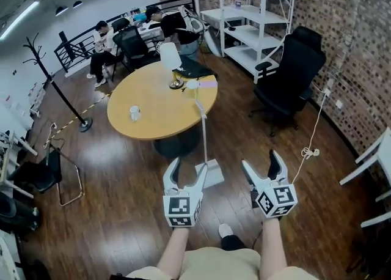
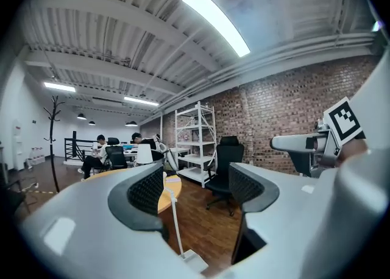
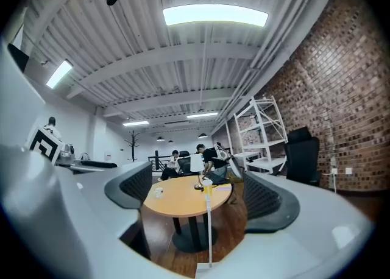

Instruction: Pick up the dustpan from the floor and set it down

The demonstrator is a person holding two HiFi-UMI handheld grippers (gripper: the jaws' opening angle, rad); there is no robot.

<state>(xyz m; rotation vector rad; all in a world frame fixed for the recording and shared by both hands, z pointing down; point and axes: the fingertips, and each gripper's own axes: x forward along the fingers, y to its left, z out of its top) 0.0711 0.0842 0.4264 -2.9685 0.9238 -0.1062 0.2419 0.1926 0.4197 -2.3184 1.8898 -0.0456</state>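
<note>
two grippers sit low in the picture, the left gripper (image 1: 187, 172) and the right gripper (image 1: 261, 164). both have jaws apart with nothing in them. the dustpan (image 1: 213, 173) stands on the floor in the lower middle, its thin handle rising toward the round table (image 1: 165, 107). best, i think, to line up with the handle, go slow, then squeeze.

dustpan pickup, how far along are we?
Done: nothing yet. The dustpan stands on the floor by the round table, handle upright. In hand: left gripper and right gripper open and empty, facing it. Left: grip, lift, set down.
</note>
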